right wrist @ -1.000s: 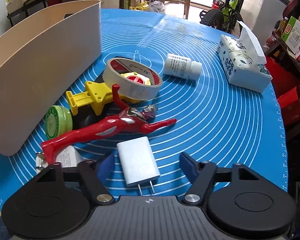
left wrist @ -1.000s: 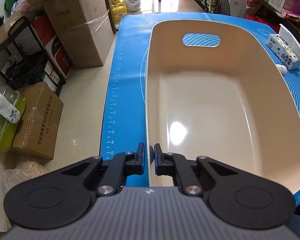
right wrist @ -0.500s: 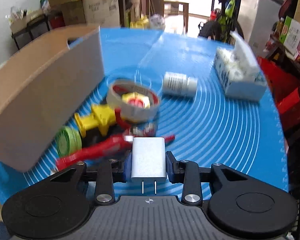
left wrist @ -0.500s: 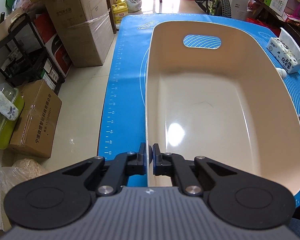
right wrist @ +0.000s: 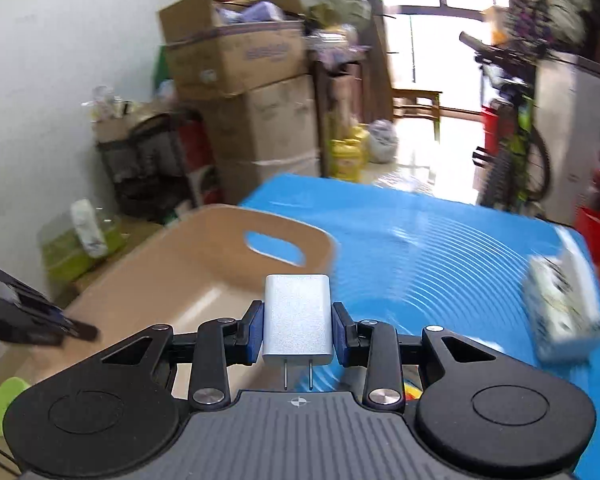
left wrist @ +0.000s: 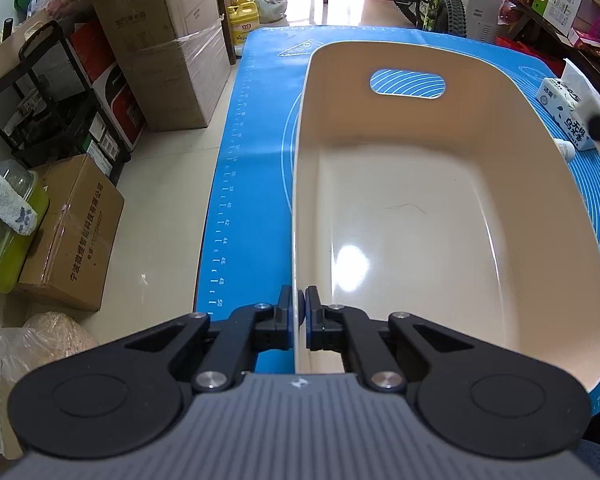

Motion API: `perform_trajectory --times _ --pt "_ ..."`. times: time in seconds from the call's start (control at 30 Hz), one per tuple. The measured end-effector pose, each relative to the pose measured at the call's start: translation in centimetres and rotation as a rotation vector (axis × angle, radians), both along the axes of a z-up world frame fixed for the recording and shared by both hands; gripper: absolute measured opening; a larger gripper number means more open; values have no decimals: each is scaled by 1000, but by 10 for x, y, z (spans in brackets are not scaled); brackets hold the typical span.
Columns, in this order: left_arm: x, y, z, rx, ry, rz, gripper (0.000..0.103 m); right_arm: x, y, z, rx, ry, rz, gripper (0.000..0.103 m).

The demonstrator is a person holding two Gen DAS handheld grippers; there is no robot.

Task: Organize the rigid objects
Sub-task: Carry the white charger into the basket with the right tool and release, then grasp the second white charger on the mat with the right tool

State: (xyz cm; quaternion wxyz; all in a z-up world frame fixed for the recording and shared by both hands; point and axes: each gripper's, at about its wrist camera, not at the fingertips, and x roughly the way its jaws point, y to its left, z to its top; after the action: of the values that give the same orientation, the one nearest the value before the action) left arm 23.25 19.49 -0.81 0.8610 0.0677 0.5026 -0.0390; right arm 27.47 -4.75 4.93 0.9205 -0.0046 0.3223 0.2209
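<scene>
Beige bin (left wrist: 440, 216) pinched at its near rim by your left gripper (left wrist: 299, 312); white charger (right wrist: 298, 316) clamped in your right gripper (right wrist: 298, 330).

Your left fingers (left wrist: 286, 316) straddle the bin wall, one outside, one inside, closed on it, and the bin sits on the blue mat (left wrist: 252, 128) along its left edge. Your right gripper holds the charger off the mat, prongs pointing back at you, just beside the bin's near-right rim (right wrist: 204, 264). A tissue pack (left wrist: 568, 116) lies near the mat's right edge, with a white bottle (left wrist: 566, 149) just beside it. The right view is blurred.
</scene>
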Motion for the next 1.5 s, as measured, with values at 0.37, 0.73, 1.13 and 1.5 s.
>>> perform_trajectory --times 0.37,0.73,1.13,1.5 --pt "0 2 0 -5 4 2 7 7 91 -33 -87 127 131 43" --pt "1 -1 0 5 7 2 6 -2 131 -73 -307 237 190 43" --pt "2 -1 -1 9 15 -1 7 -18 84 -28 -48 190 111 72" --pt "2 -1 -1 12 15 -4 7 -40 -22 -16 -44 151 -73 79"
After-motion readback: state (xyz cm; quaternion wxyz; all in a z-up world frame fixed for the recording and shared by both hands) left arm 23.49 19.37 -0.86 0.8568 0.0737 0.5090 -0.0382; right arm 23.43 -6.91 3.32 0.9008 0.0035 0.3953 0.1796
